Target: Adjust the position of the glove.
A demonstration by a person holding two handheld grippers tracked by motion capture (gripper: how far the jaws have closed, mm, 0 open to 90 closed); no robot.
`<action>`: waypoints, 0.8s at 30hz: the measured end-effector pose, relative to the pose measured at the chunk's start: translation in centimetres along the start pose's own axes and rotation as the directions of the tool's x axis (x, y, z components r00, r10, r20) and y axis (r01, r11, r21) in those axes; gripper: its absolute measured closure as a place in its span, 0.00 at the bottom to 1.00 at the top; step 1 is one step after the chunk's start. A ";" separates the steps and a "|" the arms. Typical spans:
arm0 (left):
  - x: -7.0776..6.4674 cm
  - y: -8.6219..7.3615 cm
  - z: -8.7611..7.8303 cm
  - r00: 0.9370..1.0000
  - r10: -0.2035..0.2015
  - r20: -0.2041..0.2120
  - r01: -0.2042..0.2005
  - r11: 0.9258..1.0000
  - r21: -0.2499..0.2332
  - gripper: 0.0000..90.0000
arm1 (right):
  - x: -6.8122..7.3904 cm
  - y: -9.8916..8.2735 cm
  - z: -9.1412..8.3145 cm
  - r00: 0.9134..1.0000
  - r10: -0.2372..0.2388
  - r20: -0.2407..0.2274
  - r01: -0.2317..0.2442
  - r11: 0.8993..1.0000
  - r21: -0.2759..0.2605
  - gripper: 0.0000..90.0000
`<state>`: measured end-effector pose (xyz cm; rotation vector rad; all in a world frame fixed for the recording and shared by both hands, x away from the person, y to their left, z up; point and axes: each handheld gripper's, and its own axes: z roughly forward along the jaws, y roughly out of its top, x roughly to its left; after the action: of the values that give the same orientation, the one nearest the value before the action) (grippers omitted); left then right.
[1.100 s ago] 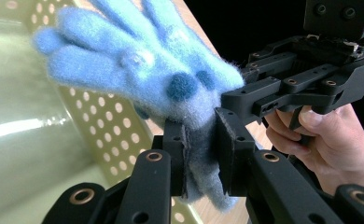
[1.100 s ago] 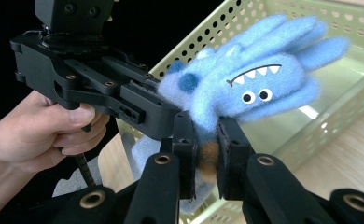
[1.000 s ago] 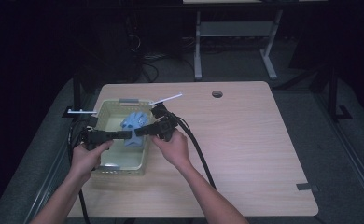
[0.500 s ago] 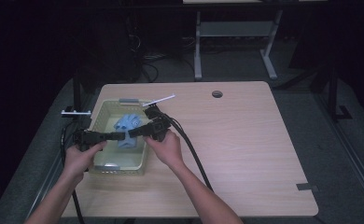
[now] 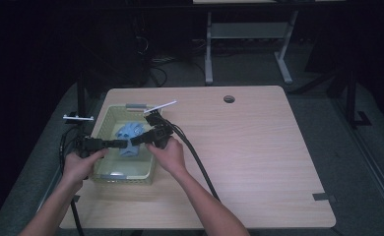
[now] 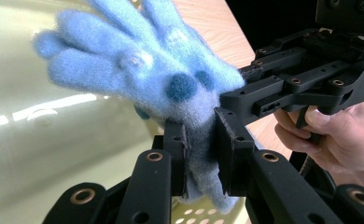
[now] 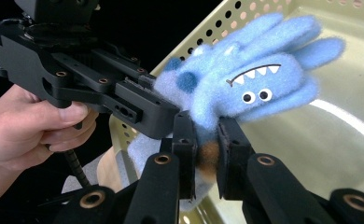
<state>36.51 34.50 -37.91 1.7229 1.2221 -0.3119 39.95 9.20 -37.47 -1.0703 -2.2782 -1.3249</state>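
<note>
— Holding the blue plush toy [image 6: 161,79] with both tools now, is that right?

— Yes. From my seat the left gripper [image 6: 201,154] has its jaws nearly closed on the toy's lower end; the fuzzy fabric is pinched flat between the two black pads. My right gripper [image 7: 203,154] is clamped the same way on another part of the toy, where I can see a brownish patch squeezed between its pads.

— Where is the toy sitting?

— It hangs over the yellow-green perforated basket [image 5: 104,174], lifted clear of the floor of it as far as I can tell. In the high view the toy sits between the two gripper tips, which meet above the basket's middle. The basket stands at the left part of the wooden table [image 5: 259,162].

— Which way is the toy turned?

— In the right gripper view its face shows: two small eyes and a toothy mouth, fingers of fluff fanning upward and away. The left gripper view catches its back, with dark blue spots.
</note>
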 end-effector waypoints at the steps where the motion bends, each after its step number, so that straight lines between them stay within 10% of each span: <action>1: 0.1 0.0 0.0 1.000 -0.002 -0.004 0.002 1.000 0.001 0.84 | -0.1 0.0 0.1 1.000 0.007 0.000 -0.007 1.000 0.002 0.89; 24: 1.5 -0.3 0.8 0.992 0.005 -0.128 0.007 0.995 0.095 0.85 | -0.9 -0.2 3.2 0.999 0.013 0.046 -0.017 0.996 0.092 0.89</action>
<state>37.18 34.77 -39.46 1.8480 1.3191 -0.2671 40.77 11.39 -39.86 -1.0945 -2.3347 -1.1890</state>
